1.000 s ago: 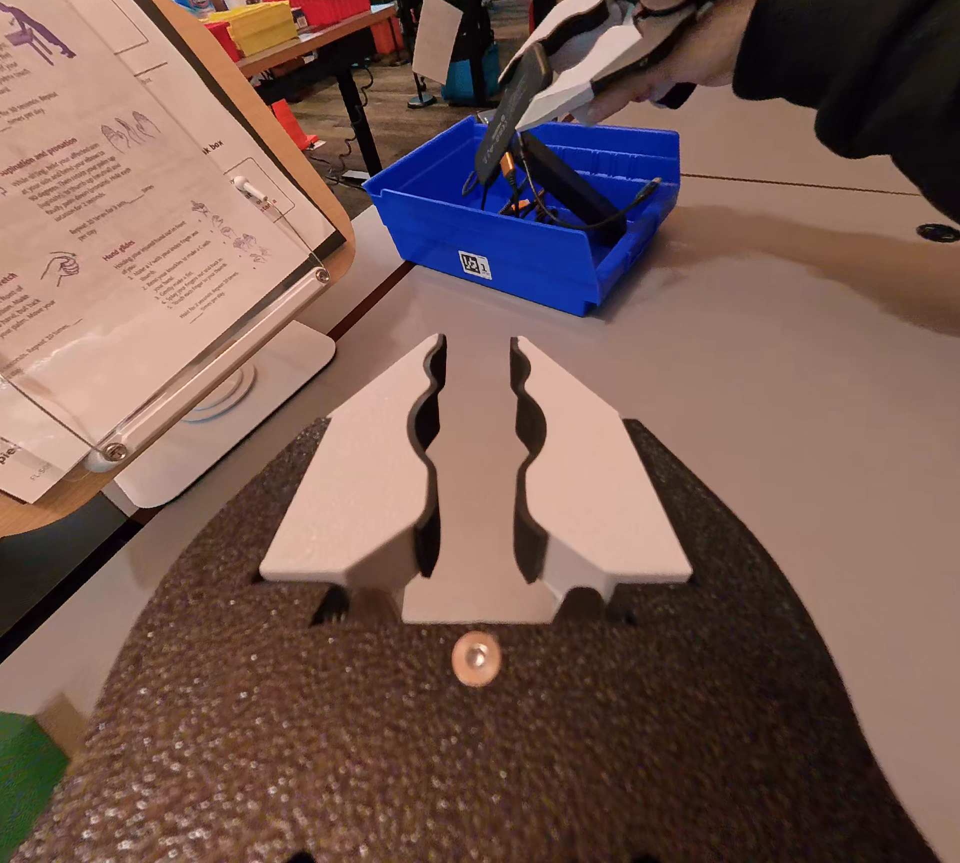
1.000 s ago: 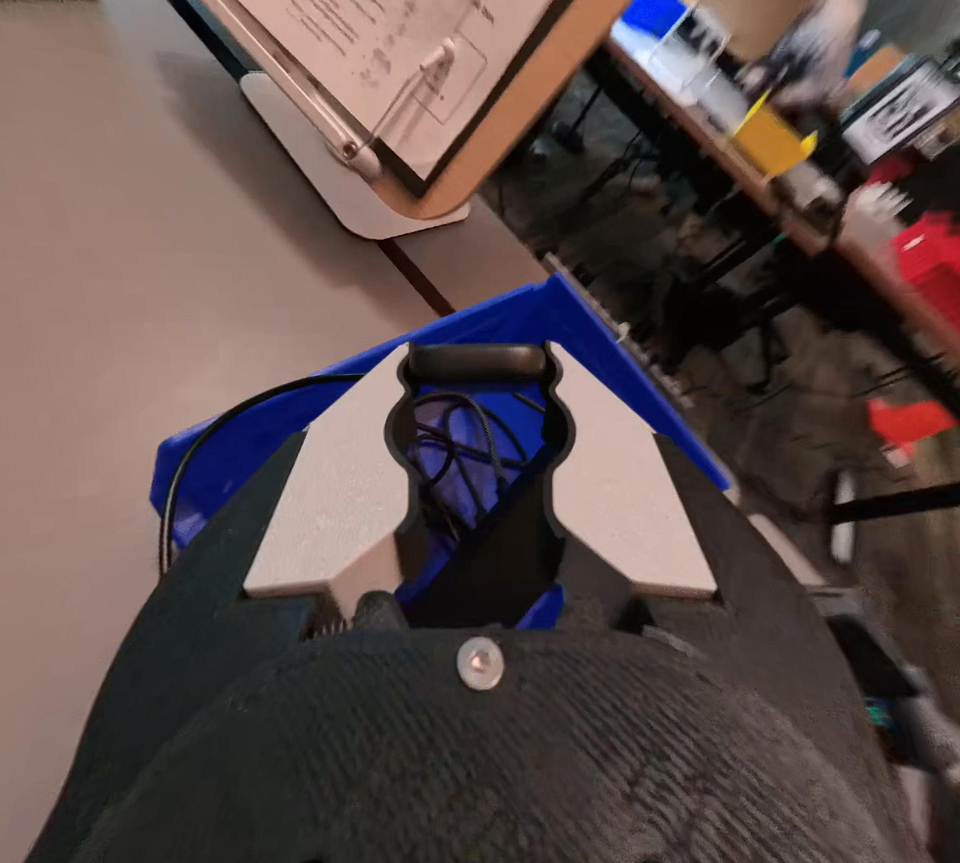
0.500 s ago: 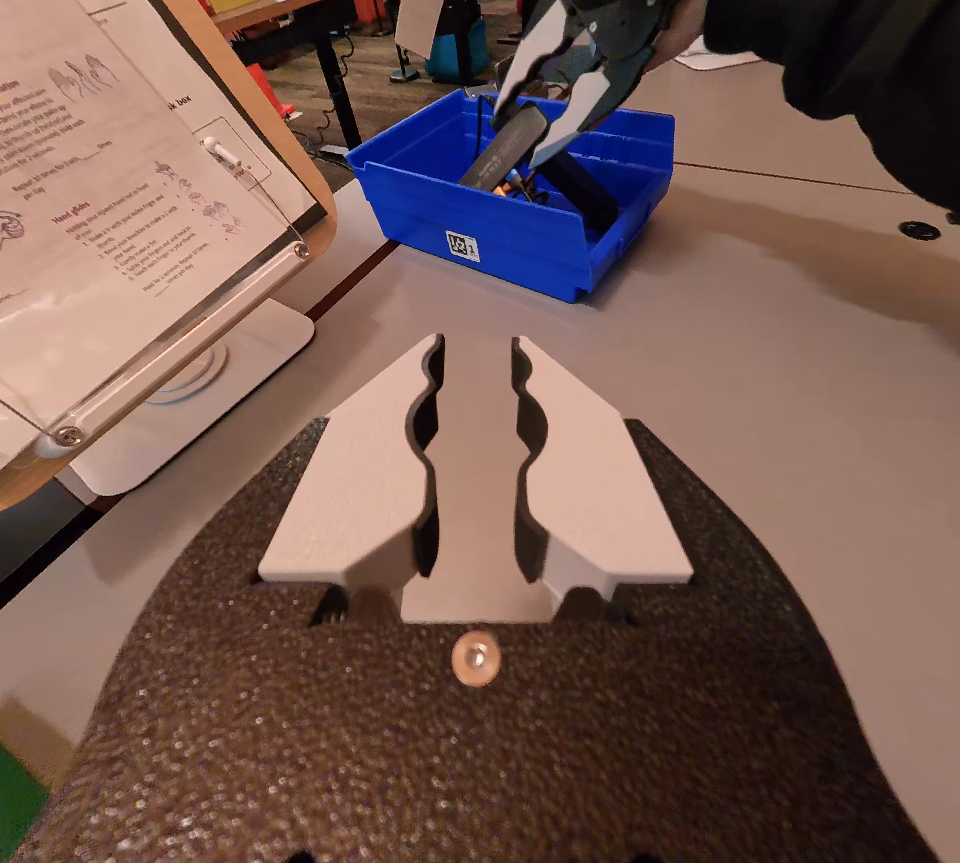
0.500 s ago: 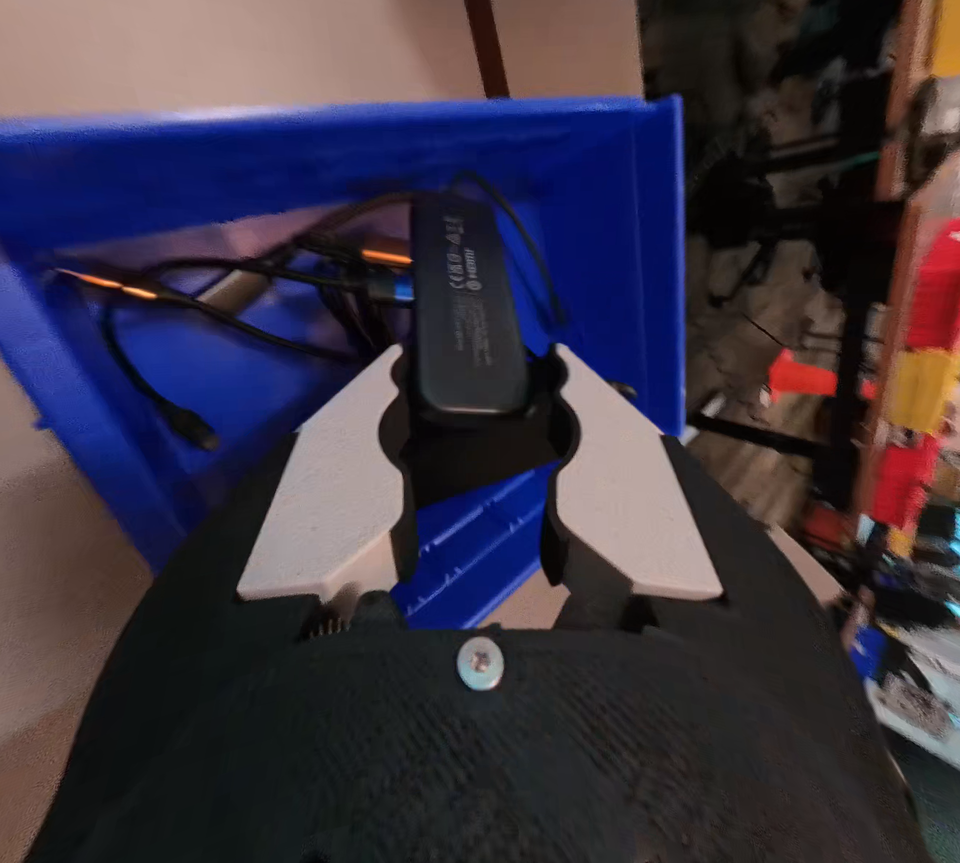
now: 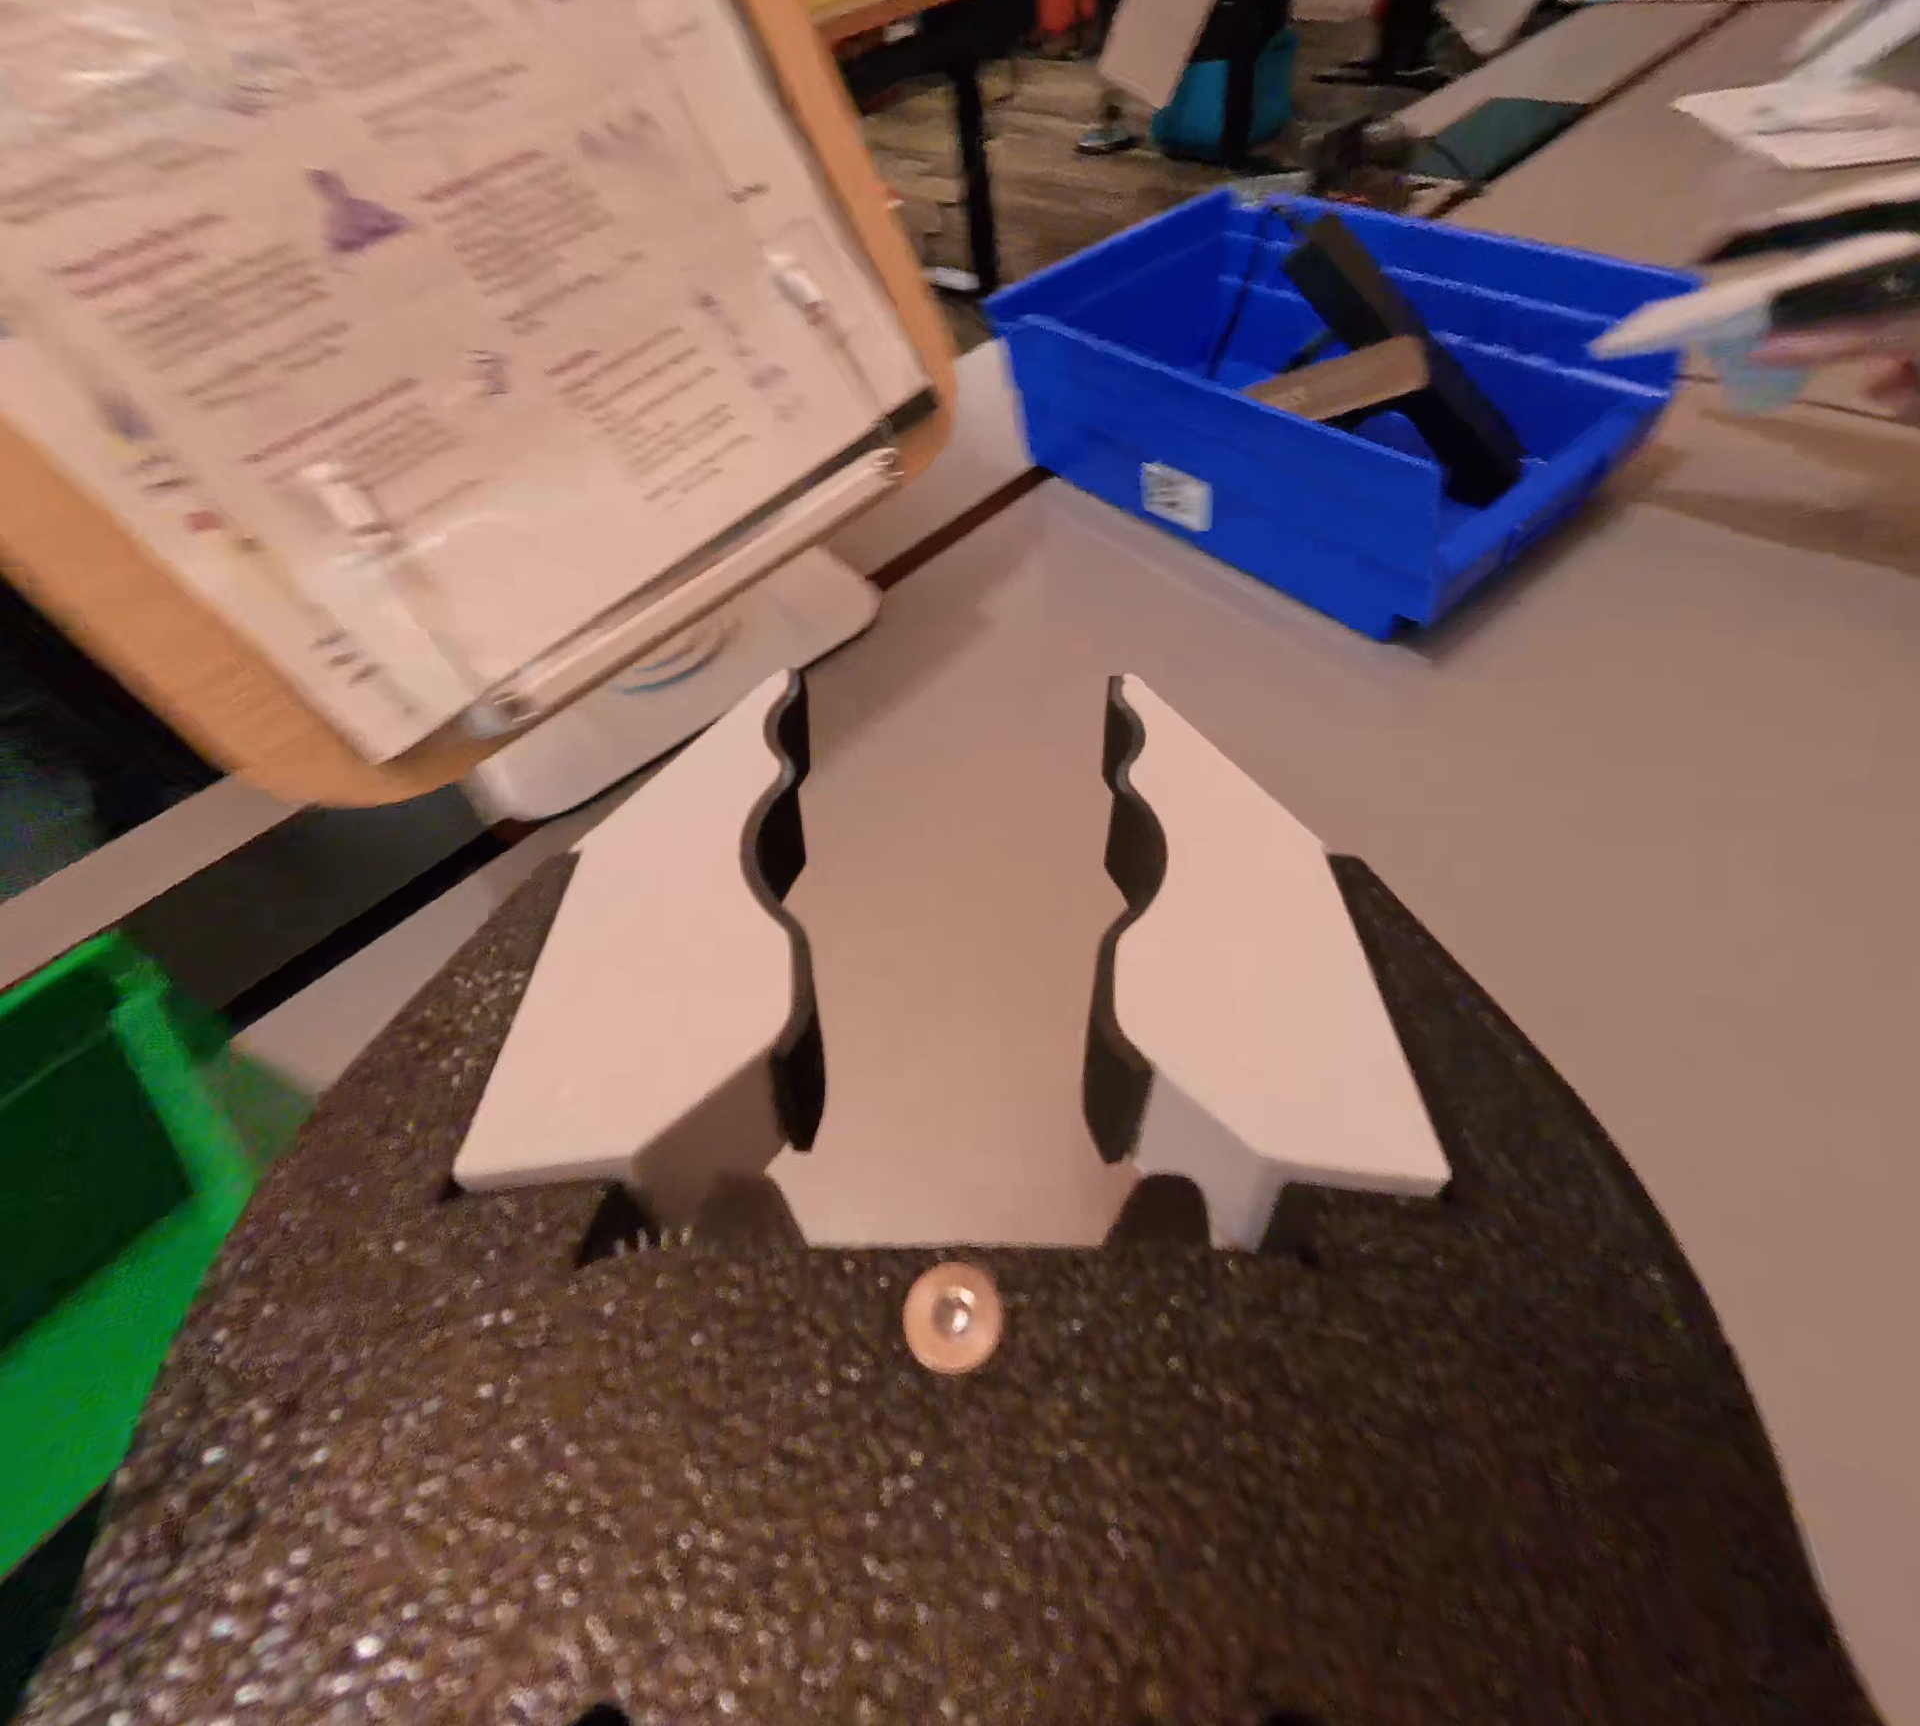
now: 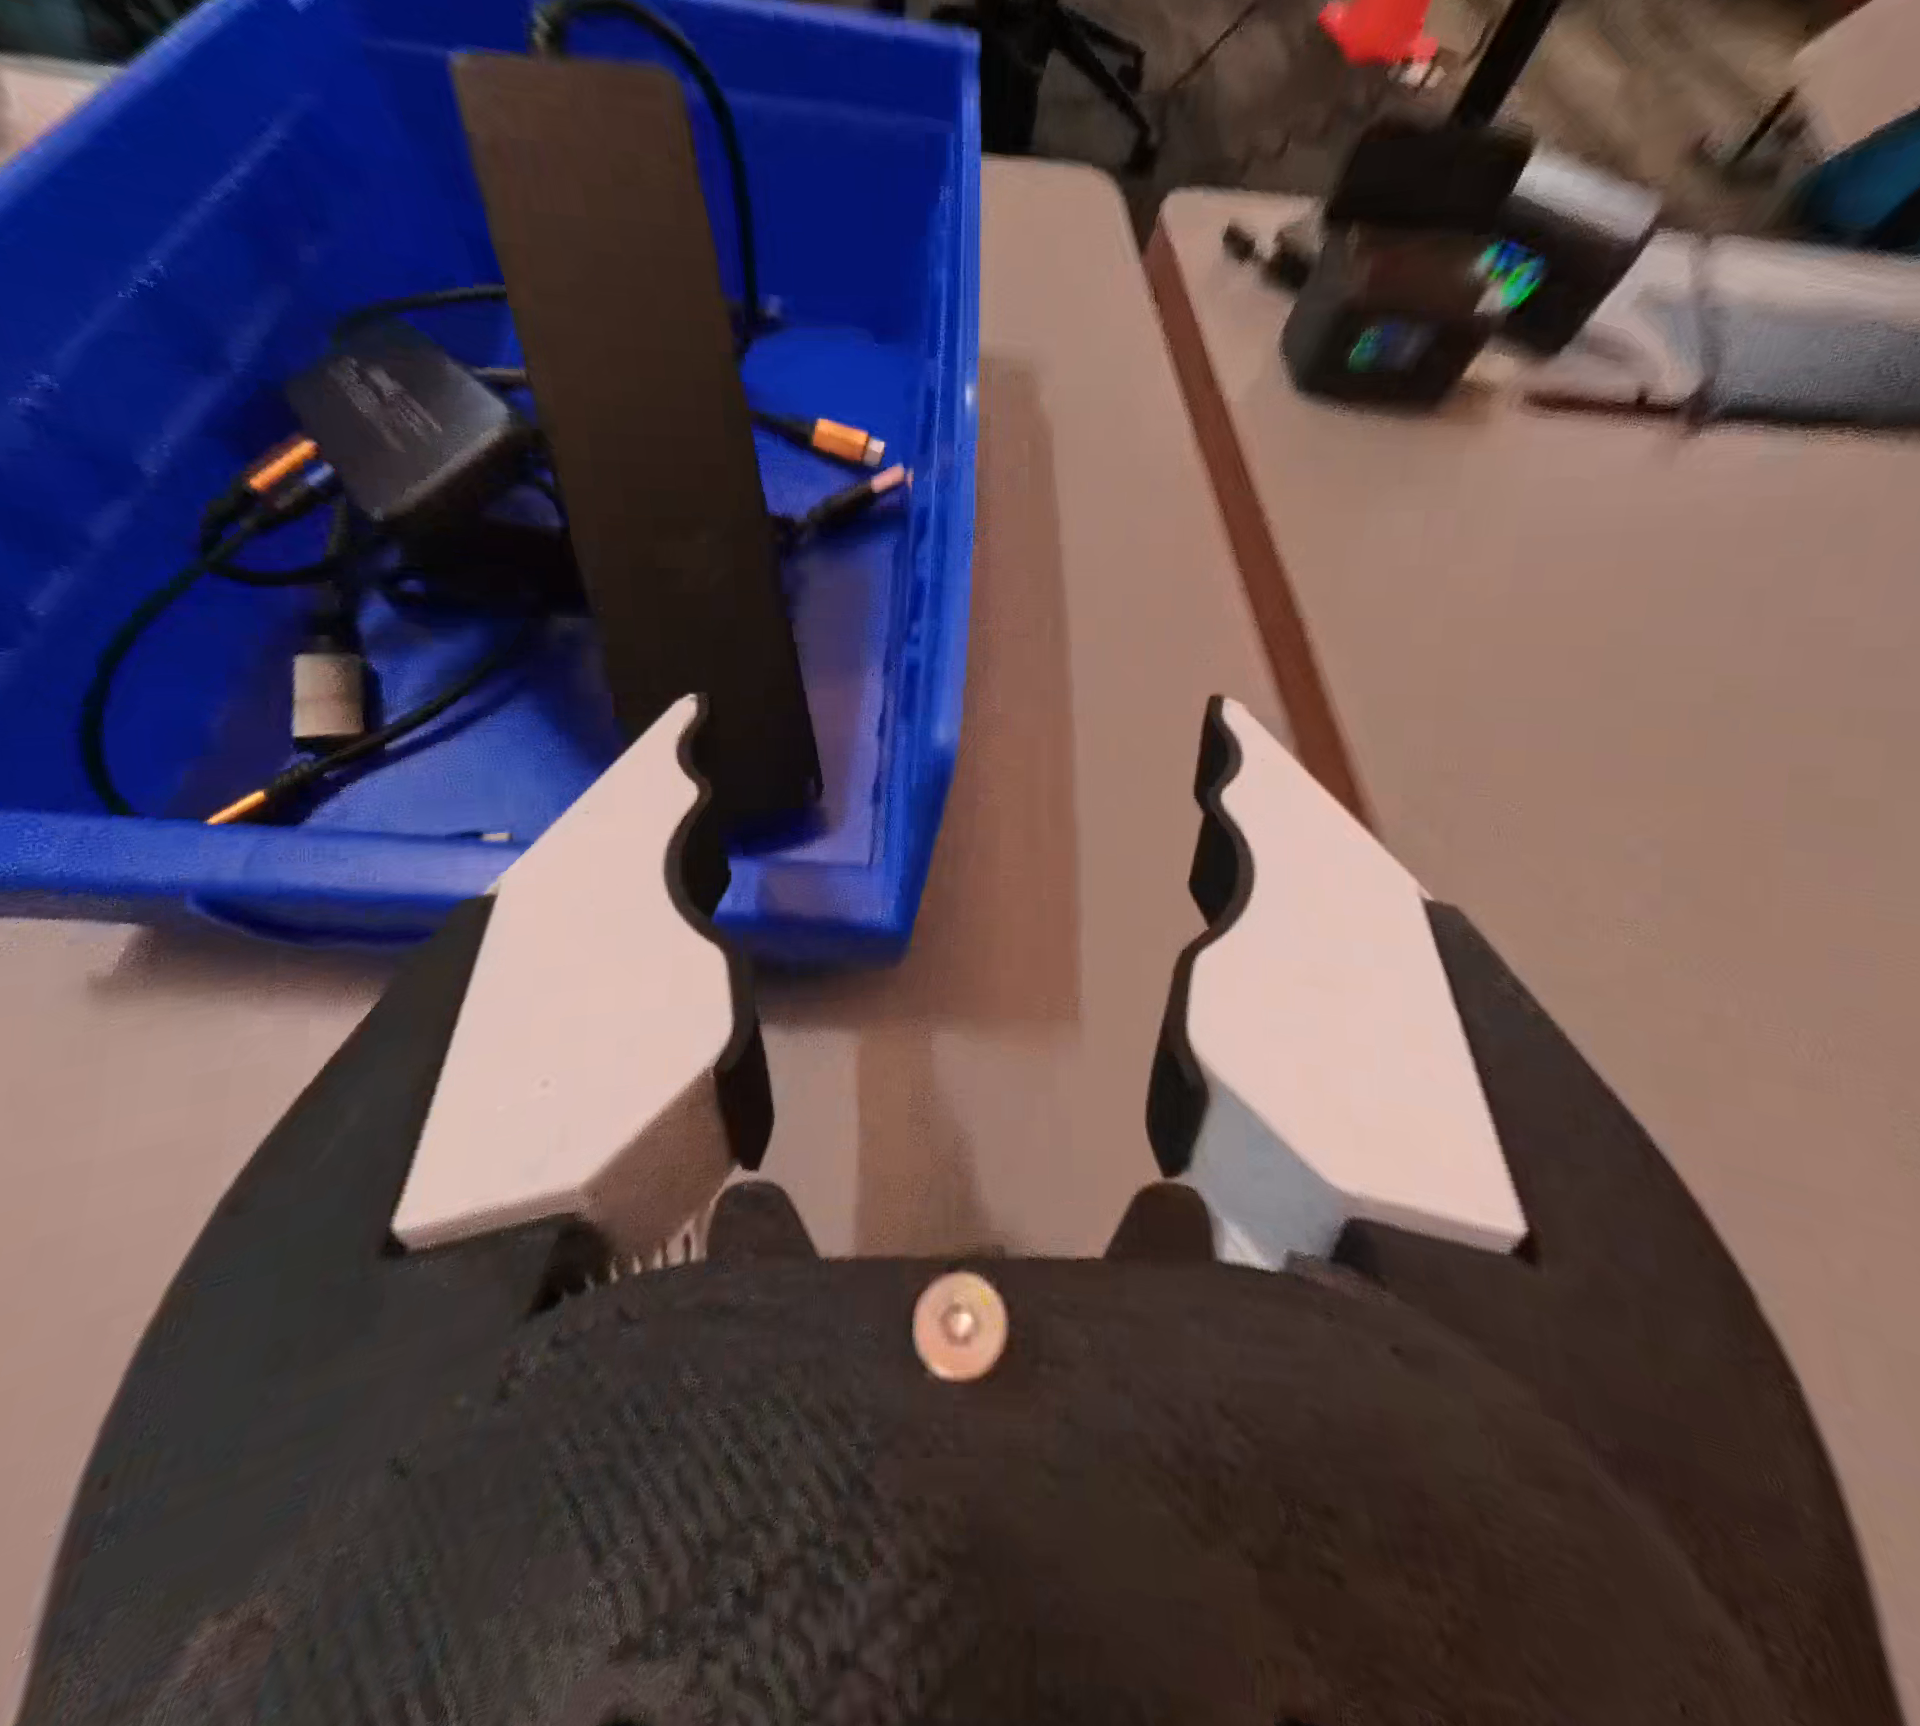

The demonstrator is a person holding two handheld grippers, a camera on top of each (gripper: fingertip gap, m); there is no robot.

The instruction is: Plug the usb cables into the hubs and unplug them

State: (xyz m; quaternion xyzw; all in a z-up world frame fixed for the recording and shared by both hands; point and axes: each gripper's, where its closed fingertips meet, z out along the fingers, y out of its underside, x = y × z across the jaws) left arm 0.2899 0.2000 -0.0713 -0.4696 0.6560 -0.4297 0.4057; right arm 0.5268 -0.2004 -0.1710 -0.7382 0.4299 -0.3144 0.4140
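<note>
Left claw [image 5: 956, 710] and right claw [image 6: 951, 720] agape, empty

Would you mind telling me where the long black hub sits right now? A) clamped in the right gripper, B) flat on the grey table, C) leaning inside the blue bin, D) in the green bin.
C: the long black hub stands tilted inside the blue bin among the cables, while the right gripper is open and empty over the table.
</note>
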